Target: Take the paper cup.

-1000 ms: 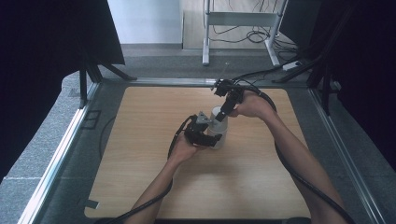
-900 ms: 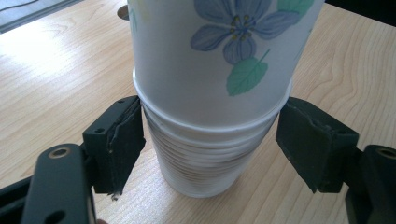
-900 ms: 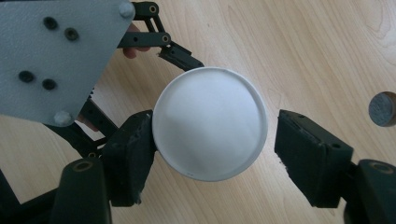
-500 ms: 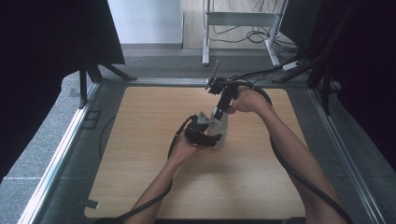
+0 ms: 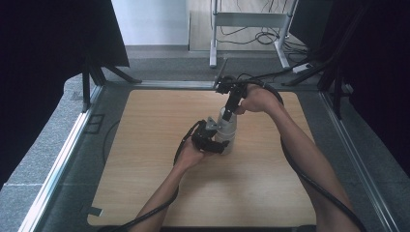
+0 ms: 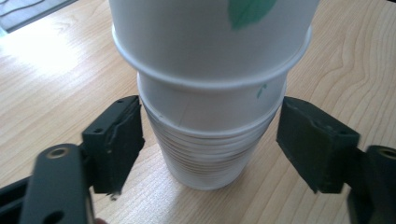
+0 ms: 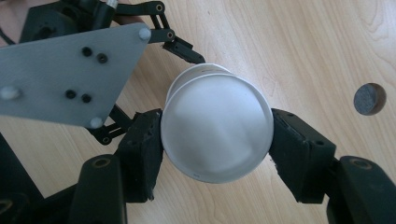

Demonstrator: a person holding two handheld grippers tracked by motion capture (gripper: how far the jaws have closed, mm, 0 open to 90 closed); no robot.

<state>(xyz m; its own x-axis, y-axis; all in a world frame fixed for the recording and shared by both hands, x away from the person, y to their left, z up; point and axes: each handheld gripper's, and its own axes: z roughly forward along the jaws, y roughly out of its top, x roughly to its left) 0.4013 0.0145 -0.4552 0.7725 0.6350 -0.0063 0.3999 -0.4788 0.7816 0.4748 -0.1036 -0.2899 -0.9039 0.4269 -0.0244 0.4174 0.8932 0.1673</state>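
Note:
A stack of white paper cups [image 5: 225, 137] stands upside down near the middle of the wooden table [image 5: 145, 145]. My left gripper [image 5: 212, 143] lies low beside it. In the left gripper view my left gripper [image 6: 210, 140] has its pads against the rim of a lower cup [image 6: 210, 116], one pad on each side. My right gripper [image 5: 231, 110] comes down from above. My right gripper [image 7: 217, 140] is shut on the top cup [image 7: 217, 126], which has a green leaf print [image 6: 247, 11] and sits slightly raised on the stack.
A round hole [image 7: 369, 99] is cut in the table top to the right of the cup. The left gripper's grey plate [image 7: 60, 74] sits close beside the right jaws. A metal frame [image 5: 58, 164] borders the table, and cables trail off the near edge.
The right gripper has swung from level behind the stack to pointing down onto the top cup. The left gripper and the stack have stayed in place.

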